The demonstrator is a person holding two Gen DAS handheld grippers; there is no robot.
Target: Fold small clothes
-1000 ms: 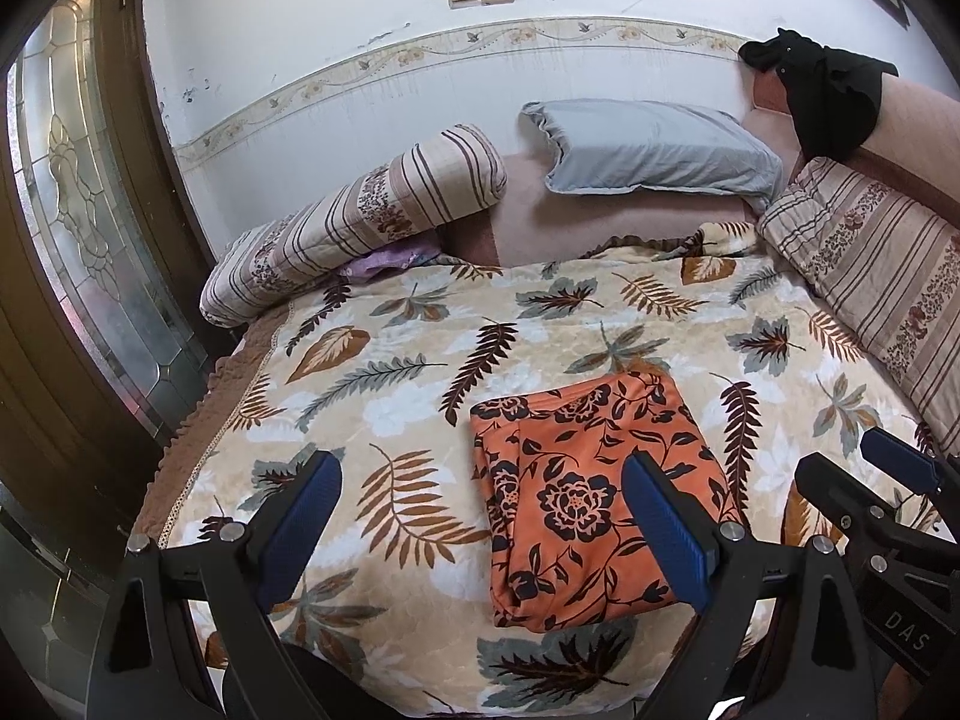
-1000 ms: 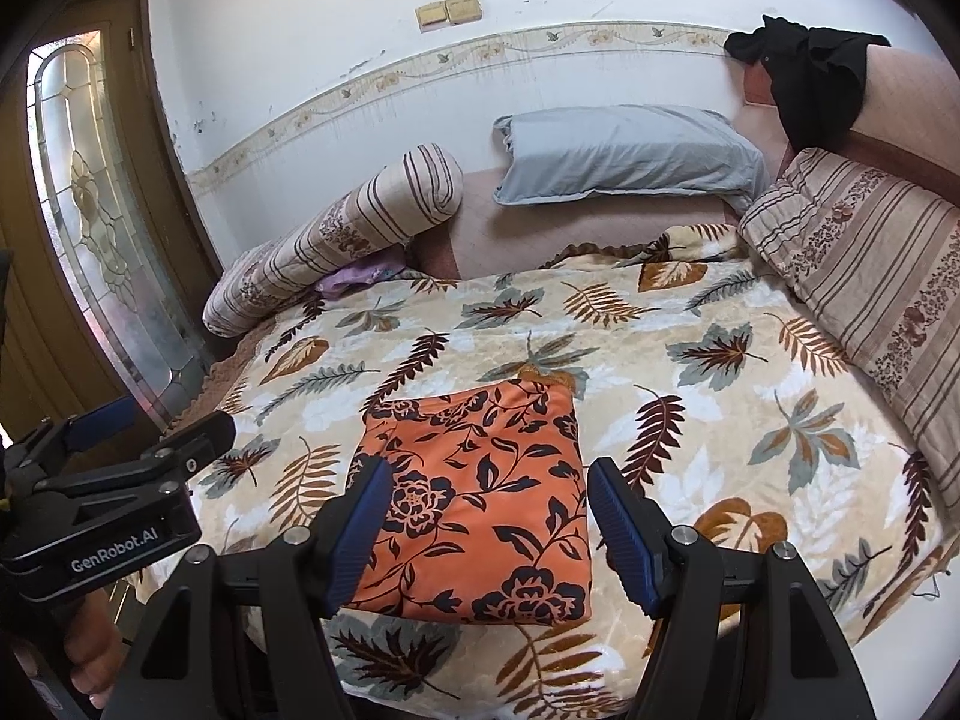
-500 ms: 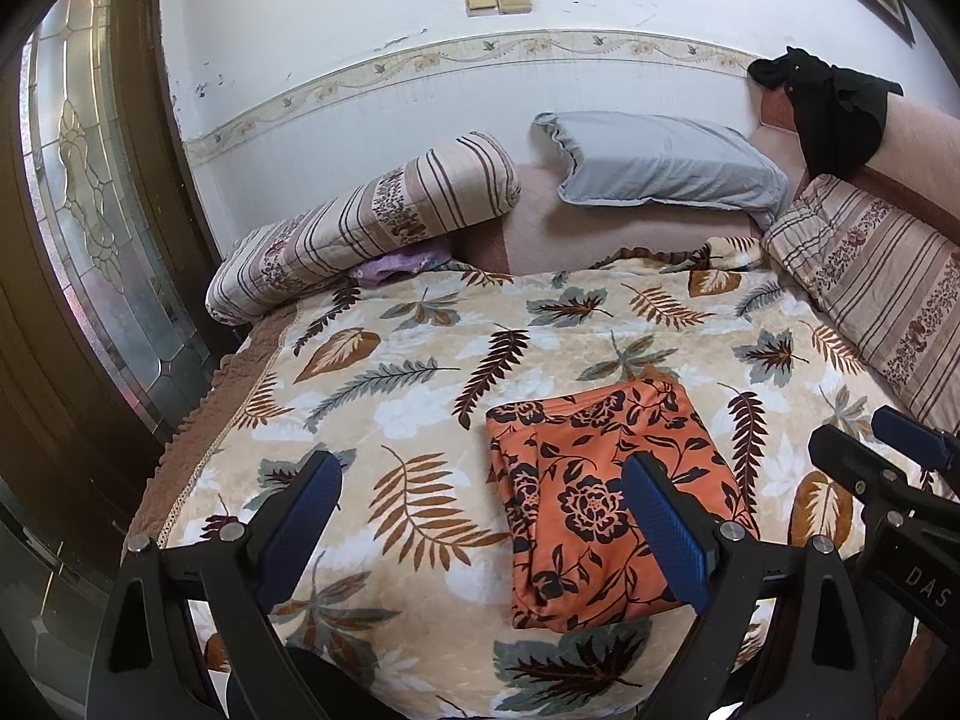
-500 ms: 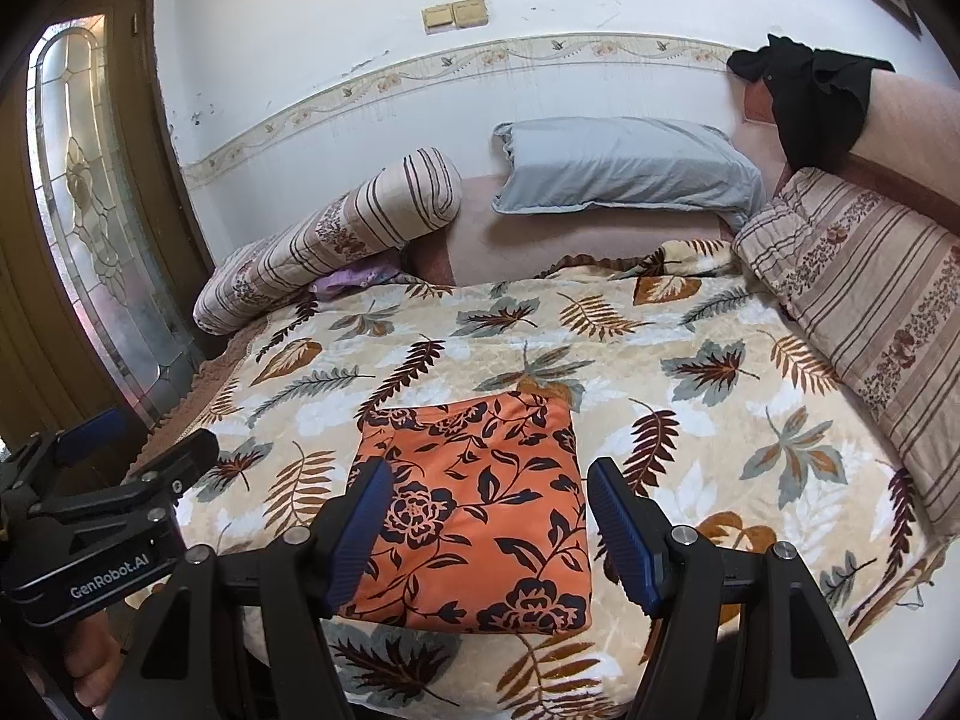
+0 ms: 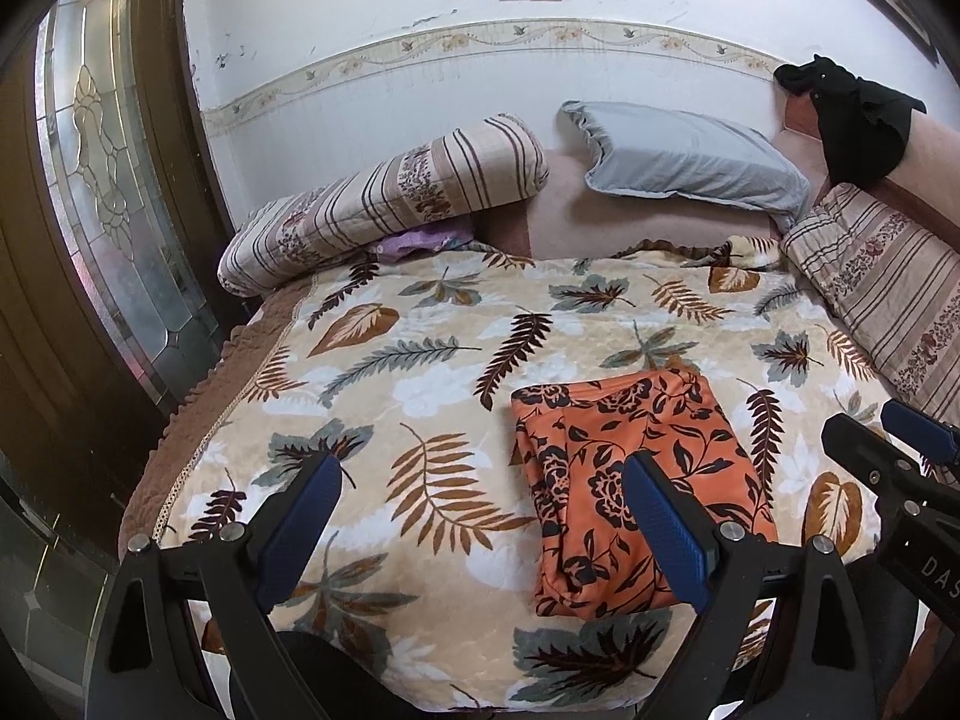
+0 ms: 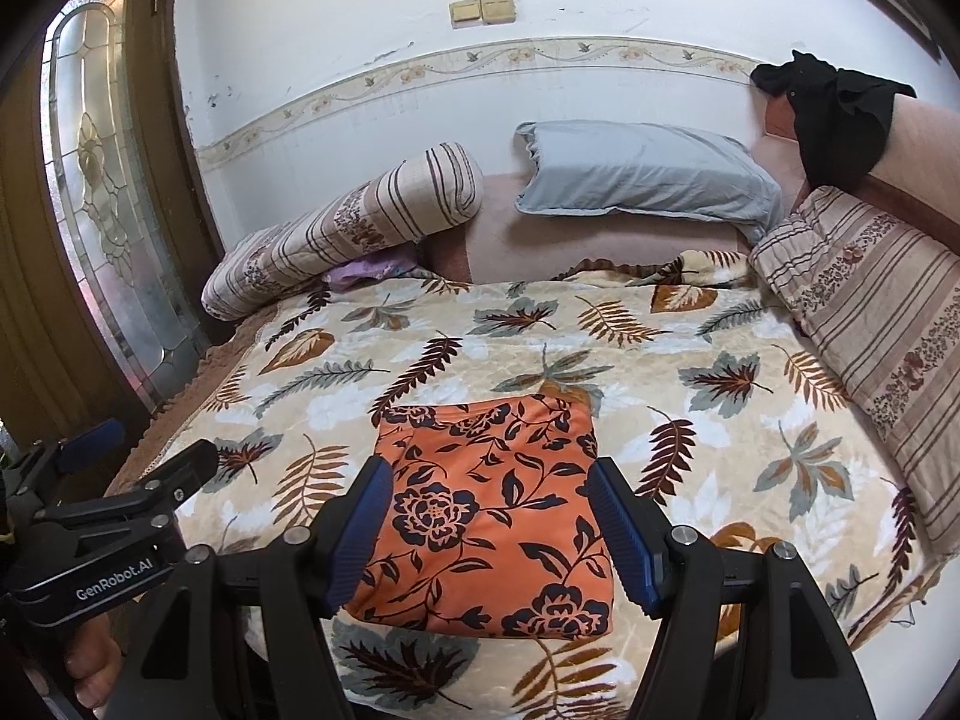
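Note:
A folded orange cloth with a dark flower print (image 5: pixel 630 468) lies flat on the leaf-patterned bedspread (image 5: pixel 420 372), near the bed's front edge. It also shows in the right wrist view (image 6: pixel 492 510). My left gripper (image 5: pixel 480 528) is open and empty, held above the bed's front edge to the left of the cloth. My right gripper (image 6: pixel 492 534) is open and empty, held in front of the cloth with the cloth seen between its fingers. Neither gripper touches the cloth.
A striped bolster (image 5: pixel 384 210), a grey pillow (image 5: pixel 684 162) and a striped cushion (image 5: pixel 888 288) lie along the back and right of the bed. A black garment (image 5: pixel 852 114) hangs on the headboard. A glass-paned door (image 5: pixel 108 180) stands at the left.
Both grippers have drawn back and up from the bed, so more of the wall and bedspread shows. The folded cloth has stayed in place. Both grippers stay open.

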